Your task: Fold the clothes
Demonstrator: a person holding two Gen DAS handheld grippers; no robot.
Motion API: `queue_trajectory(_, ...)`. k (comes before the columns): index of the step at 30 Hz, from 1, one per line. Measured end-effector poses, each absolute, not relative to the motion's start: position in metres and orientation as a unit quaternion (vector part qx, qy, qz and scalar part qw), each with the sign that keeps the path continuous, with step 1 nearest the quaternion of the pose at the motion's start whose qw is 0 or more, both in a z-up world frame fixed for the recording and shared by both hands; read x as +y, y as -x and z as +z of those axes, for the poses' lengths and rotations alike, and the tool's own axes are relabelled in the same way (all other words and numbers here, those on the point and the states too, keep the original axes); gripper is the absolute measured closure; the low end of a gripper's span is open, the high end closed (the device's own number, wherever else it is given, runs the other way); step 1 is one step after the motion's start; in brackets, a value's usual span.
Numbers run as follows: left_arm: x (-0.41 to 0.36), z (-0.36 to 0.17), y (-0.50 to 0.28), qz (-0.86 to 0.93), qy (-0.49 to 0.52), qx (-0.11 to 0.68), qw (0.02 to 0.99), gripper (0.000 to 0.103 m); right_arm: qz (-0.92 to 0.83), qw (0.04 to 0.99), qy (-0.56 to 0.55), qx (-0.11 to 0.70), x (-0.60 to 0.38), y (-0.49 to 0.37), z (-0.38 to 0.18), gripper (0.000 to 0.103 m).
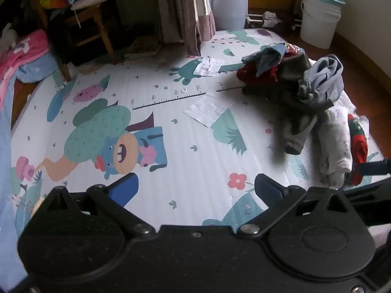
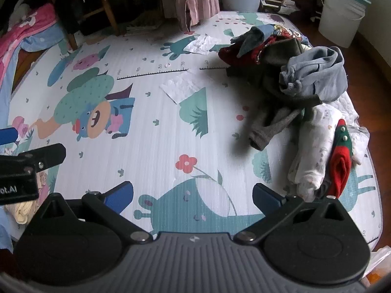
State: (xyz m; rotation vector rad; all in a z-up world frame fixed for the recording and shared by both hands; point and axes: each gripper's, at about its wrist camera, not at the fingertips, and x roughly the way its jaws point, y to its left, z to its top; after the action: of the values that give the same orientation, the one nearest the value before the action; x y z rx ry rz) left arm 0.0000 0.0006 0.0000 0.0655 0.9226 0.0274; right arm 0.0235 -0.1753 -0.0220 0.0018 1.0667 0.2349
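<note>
Both tools, the left tool (image 1: 195, 188) and right tool (image 2: 193, 193), are hanging spread wide and empty over the play mat (image 2: 156, 151). One pile of clothes (image 2: 293, 73) is lying along the mat's right edge; two paper sheets (image 2: 182, 86) are sitting mid-mat. Bare mat is lying open beneath both tools.

Mat (image 2: 171, 146) open ahead; clothes pile (image 2: 293, 78) apparently blocks right.

I'm in a lived-in home room: a cartoon-printed foam play mat (image 2: 171, 151) covers the floor, with a wooden chair (image 1: 97, 24), pink-trimmed curtain (image 2: 195, 0), white plastic bucket (image 2: 342, 17) and pink children's bedding (image 1: 24, 53).
</note>
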Motion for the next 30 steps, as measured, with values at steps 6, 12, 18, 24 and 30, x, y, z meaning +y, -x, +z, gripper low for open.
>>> queue_trajectory(6,0.021,0.005,-0.007,0.010,-0.017,0.456,0.890,0.000,0.109,0.855,0.006,0.507,-0.171,-0.021,-0.019,0.000)
queue_trajectory(12,0.006,0.002,-0.002,0.020,-0.040,0.448,0.893,0.000,0.113,0.855,-0.002,0.507,-0.174,-0.023,-0.020,0.000)
queue_trajectory(18,0.006,0.003,-0.001,0.027,-0.040,0.445,0.894,0.000,0.115,0.855,-0.005,0.506,-0.173,-0.023,-0.018,0.000)
queue_trajectory(24,0.009,0.005,-0.002,0.027,-0.039,0.443,0.895,0.000,0.117,0.853,-0.006,0.508,-0.171,-0.025,-0.018,0.000)
queue_trajectory(30,0.009,0.006,-0.002,0.027,-0.040,0.443,0.895,0.000,0.120,0.850,-0.004,0.512,-0.171,-0.025,-0.021,0.000)
